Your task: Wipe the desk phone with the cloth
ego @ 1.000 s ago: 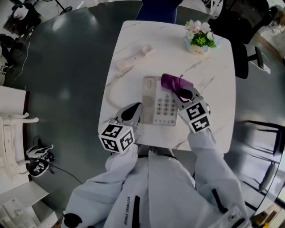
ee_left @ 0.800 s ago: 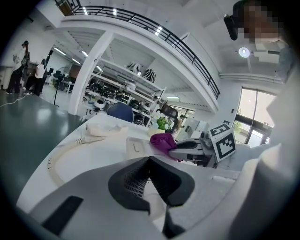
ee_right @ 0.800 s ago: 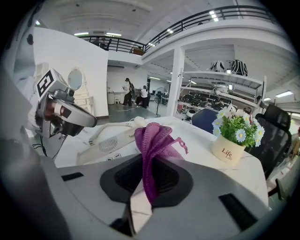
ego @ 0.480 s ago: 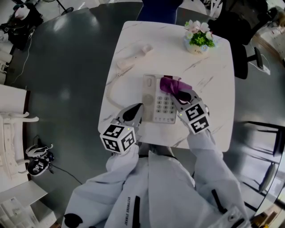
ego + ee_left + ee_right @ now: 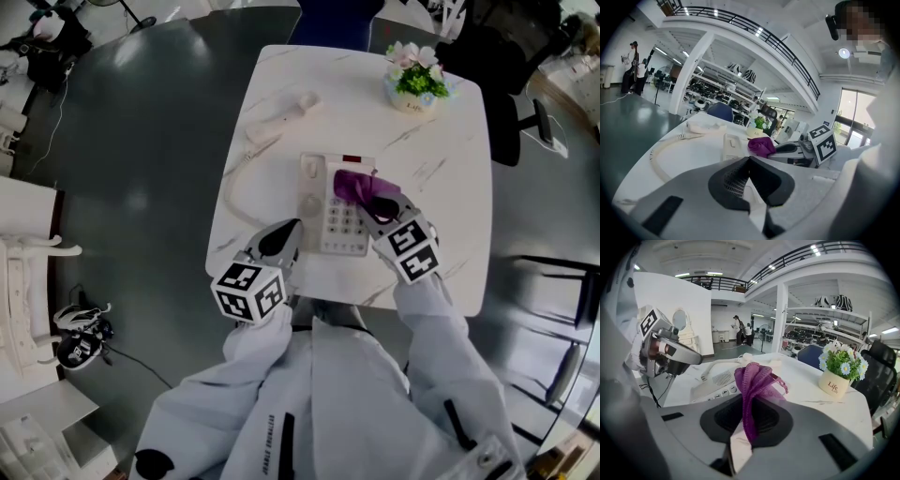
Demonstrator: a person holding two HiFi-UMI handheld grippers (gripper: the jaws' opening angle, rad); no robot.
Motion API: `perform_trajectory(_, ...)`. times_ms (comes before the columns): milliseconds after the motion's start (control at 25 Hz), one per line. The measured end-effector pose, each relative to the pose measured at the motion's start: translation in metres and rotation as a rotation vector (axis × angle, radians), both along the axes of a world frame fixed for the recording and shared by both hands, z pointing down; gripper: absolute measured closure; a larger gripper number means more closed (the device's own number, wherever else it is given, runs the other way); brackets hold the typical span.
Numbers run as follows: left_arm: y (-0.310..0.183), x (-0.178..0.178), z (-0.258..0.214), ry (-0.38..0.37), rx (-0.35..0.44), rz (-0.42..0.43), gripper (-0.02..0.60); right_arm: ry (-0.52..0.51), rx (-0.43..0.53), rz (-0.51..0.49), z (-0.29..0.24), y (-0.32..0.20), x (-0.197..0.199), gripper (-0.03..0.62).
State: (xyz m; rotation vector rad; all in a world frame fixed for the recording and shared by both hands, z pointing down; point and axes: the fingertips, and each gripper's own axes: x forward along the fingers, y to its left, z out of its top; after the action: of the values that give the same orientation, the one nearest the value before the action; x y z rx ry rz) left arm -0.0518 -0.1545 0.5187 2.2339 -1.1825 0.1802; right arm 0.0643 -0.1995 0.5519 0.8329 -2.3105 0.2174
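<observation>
right gripper [image 5: 749,414] pinches the purple cloth [image 5: 754,378] tight, on the top keys of the desk phone [image 5: 337,230].
to wipe well, i think it should press the cloth flat and rub slowly, row by row. the left gripper [image 5: 750,163] is closed on nothing, just beside the phone; it could hold the phone so it won't slide. the handset [image 5: 281,114] lies apart on the white table [image 5: 450,178], which also holds a flower pot [image 5: 415,86]. dark floor [image 5: 141,141], big bright hall.
</observation>
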Motion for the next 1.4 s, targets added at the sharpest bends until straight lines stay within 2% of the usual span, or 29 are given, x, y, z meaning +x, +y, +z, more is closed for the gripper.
perform_trajectory(960,0.029,0.007,0.0,0.012,-0.007,-0.009,0.583,0.008,-0.075,-0.089,0.01,0.051,-0.003,0.557)
perform_trajectory(1400,0.036,0.008,0.0,0.017,-0.012,-0.013,0.584,0.009,-0.138,-0.132,0.015,0.071,-0.004,0.557)
